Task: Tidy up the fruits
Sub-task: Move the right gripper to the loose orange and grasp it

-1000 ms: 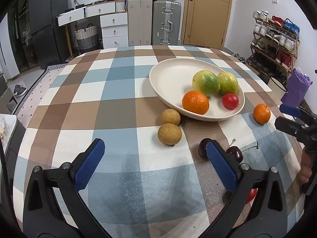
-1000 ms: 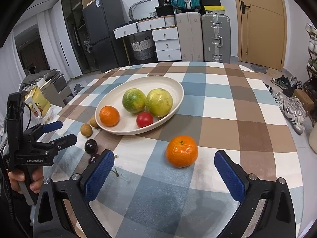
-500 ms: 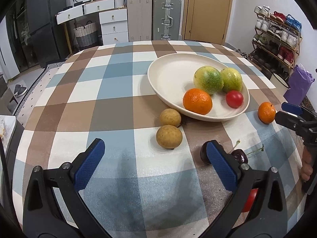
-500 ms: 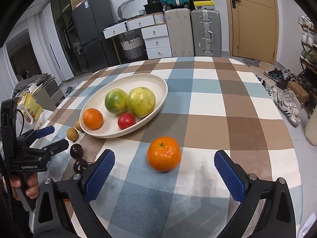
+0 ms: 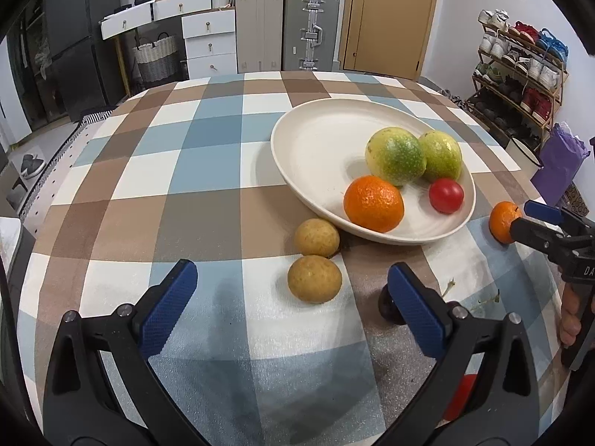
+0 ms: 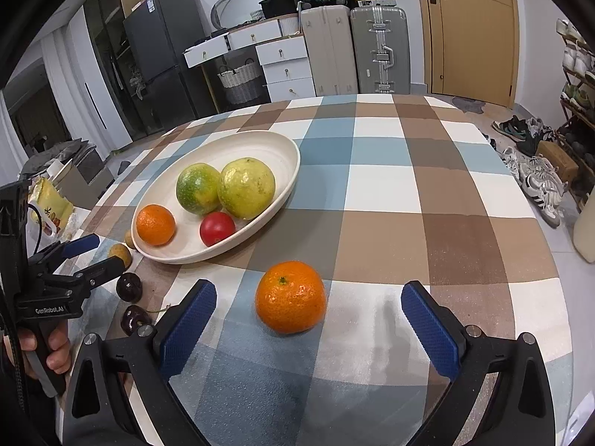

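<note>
Closing in on a loose mandarin [image 6: 290,296] lying near the cream bowl [image 6: 286,171], right gripper [image 6: 308,319] spread wide, empty, straddling it for pickup. Hovering likewise released, left gripper [image 5: 288,297] facing a brown fruit [image 5: 314,278]; dark cherries [image 6: 129,287], seemingly, waiting left.

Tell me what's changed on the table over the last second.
Both open grippers closed in: the right gripper now nearly straddles the loose orange, and the left gripper has neared the brown fruit. Nothing was grabbed; the fruit and the plate stayed put.
</note>
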